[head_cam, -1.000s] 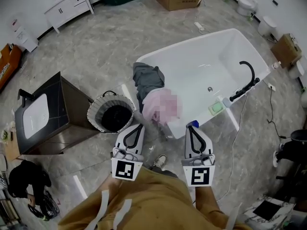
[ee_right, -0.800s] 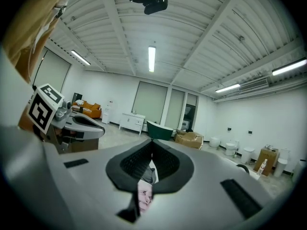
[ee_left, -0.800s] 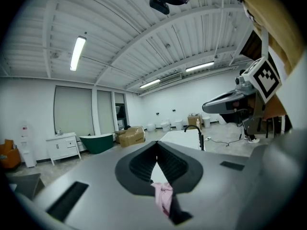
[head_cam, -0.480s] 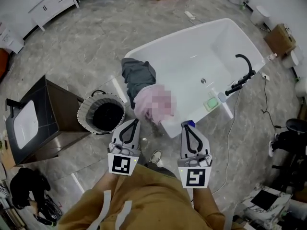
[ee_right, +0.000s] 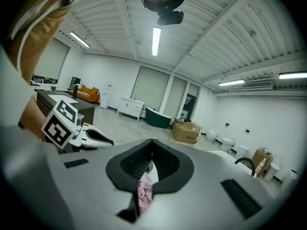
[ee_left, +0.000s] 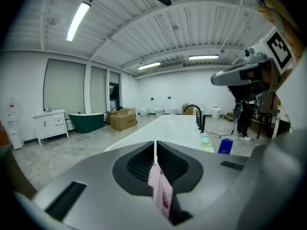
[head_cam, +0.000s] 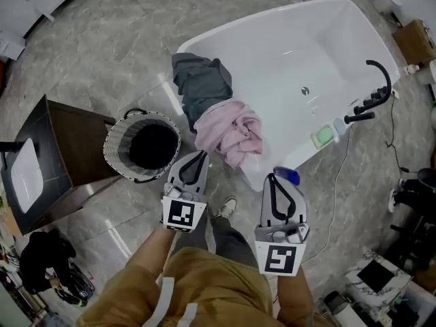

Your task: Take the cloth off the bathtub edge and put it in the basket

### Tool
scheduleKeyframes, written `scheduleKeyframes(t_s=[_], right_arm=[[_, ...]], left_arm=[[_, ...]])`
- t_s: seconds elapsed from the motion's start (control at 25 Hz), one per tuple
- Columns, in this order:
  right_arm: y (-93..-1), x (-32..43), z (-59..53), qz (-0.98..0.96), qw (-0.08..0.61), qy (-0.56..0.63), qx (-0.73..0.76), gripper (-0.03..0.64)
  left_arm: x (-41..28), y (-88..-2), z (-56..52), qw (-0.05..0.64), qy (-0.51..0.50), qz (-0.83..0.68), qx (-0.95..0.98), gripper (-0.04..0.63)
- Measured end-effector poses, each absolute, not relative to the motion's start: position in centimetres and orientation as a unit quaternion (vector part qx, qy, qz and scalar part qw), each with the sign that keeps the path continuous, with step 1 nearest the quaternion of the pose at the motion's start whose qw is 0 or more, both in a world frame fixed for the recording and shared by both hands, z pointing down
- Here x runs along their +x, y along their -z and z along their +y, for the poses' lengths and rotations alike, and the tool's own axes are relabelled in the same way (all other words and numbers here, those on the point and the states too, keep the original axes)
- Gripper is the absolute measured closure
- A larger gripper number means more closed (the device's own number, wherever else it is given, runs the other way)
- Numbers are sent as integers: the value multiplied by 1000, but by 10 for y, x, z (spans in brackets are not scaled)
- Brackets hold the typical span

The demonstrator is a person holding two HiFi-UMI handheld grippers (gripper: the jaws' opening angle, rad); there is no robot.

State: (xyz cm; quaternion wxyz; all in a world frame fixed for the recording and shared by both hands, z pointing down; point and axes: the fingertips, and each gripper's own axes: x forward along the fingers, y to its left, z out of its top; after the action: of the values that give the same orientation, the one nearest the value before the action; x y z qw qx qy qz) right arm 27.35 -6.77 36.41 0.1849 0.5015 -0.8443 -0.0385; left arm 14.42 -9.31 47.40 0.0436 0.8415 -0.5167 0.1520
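Nearest the camera, the person's tan-sleeved arms hold both tools level over the grey marble floor, with a shoe (head_cam: 227, 208) between them. Left gripper (head_cam: 199, 155): jaws clenched, tips meeting, nothing held. Right gripper (head_cam: 272, 178): jaws likewise pressed together and empty. In each gripper view a strip of pink shows only through the slot behind the closed tips. Just beyond the left gripper, the woven basket (head_cam: 110, 152) stands on the floor beside a dark cabinet (head_cam: 68, 148); its interior looks dark. The pink cloth (head_cam: 228, 131) lies bunched over the near edge of the white bathtub (head_cam: 293, 53), ahead of both grippers and apart from them. A grey cloth (head_cam: 201, 87) is draped beside it, farther along the rim. A blue bottle (head_cam: 287, 176) stands by the right gripper's tip. At the far end sit a green pad (head_cam: 323, 136) and a black faucet (head_cam: 381, 80).
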Motion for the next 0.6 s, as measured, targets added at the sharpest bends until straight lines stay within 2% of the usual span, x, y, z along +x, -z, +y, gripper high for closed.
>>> scheduleKeyframes(t_s=[0.24,0.6], right_arm=[[-424,260,-93,-840,217,42,495,611],[-490,251,-109,-833,256,33,490,611]], left_arm=[[151,-580,-127,84,-200,-506,835,584],[151,-677,-164,116,-254,-503,818,506]])
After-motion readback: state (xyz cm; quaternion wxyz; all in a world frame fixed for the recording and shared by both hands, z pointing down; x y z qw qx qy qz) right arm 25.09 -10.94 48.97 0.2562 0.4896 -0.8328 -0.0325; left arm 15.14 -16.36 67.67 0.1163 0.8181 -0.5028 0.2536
